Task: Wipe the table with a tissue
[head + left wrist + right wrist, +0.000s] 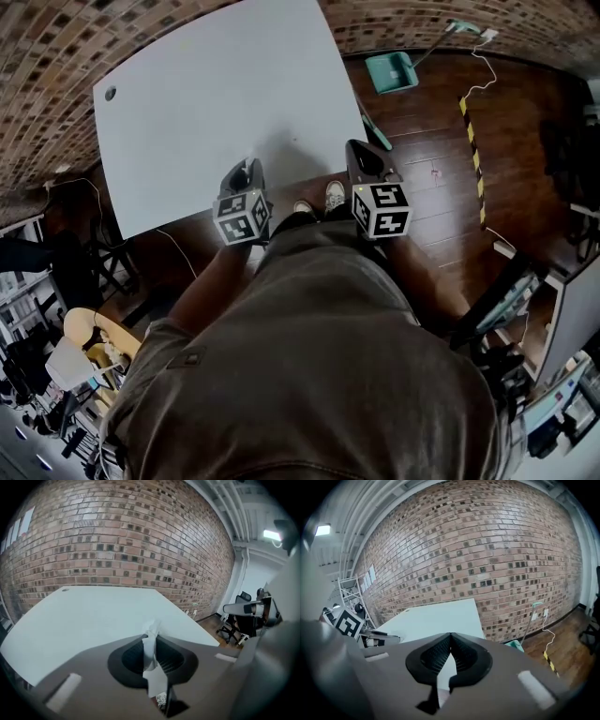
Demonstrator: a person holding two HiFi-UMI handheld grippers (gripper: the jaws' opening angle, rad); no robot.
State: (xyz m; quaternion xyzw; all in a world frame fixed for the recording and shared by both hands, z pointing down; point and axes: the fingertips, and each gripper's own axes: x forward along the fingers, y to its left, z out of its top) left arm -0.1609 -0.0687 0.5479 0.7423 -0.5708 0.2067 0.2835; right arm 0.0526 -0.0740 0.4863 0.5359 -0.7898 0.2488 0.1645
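The white table (216, 94) stands in front of me against a brick wall. My left gripper (246, 174) hovers over the table's near edge. In the left gripper view its jaws (151, 637) are shut on a white tissue (150, 654) that stands up in a thin strip between them, above the table (89, 616). My right gripper (362, 152) is held off the table's near right corner, over the floor. The right gripper view shows that gripper (451, 635) shut with its tips touching and nothing held; the table (436, 618) lies ahead and to the left.
A brick wall (56, 56) runs behind the table. A teal dustpan (391, 70) and a white cable (483, 66) lie on the wooden floor to the right, beside a yellow-black strip (473, 141). Office chairs (236, 618) stand further off. The table has a cable hole (111, 94).
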